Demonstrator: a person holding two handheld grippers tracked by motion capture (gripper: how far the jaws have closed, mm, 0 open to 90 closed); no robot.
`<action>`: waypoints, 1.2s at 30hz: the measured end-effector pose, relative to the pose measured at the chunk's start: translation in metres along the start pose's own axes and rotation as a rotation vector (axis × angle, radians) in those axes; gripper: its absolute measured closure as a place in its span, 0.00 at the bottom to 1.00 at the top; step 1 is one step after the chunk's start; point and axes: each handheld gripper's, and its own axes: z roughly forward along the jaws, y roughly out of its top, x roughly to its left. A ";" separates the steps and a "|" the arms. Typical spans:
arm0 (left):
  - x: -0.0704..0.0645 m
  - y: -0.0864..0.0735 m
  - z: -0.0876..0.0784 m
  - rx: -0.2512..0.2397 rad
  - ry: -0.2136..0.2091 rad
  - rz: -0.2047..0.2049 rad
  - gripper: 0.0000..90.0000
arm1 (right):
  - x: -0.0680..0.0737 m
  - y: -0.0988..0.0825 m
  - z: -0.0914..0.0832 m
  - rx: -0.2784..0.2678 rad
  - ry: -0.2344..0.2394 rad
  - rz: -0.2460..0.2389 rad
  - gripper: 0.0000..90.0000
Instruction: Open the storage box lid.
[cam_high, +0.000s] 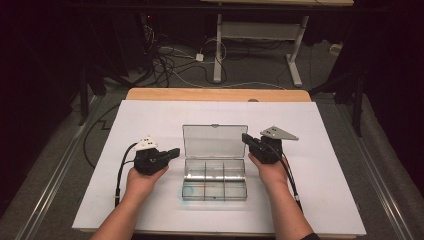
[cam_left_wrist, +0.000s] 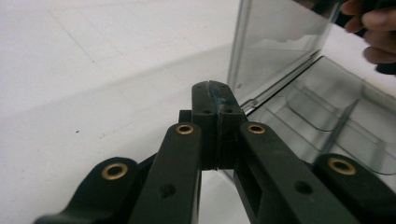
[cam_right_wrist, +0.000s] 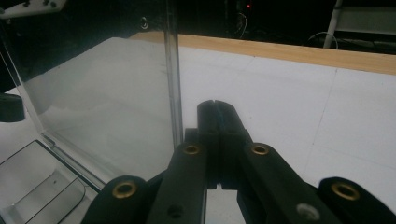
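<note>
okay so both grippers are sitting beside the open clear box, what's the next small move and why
Probably open the right gripper beside the raised lid. Both it and the left gripper are shut with nothing between the jaws, flanking the clear box, whose lid stands open. Shut jaws cannot take hold of the lid's edge.

Closed tool (cam_left_wrist: 216, 93), beside clear box (cam_left_wrist: 327, 121), lid (cam_left_wrist: 275, 42) upright
</note>
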 end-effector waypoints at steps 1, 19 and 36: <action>0.001 0.001 0.002 -0.002 0.004 -0.007 0.97 | 0.000 0.000 0.000 -0.001 0.001 0.000 1.00; 0.005 0.051 0.027 -0.007 -0.003 -0.019 0.97 | -0.004 0.003 0.004 0.009 -0.006 -0.008 1.00; 0.012 0.045 0.049 0.077 0.047 -0.029 0.97 | -0.011 -0.003 0.015 0.072 -0.022 0.006 1.00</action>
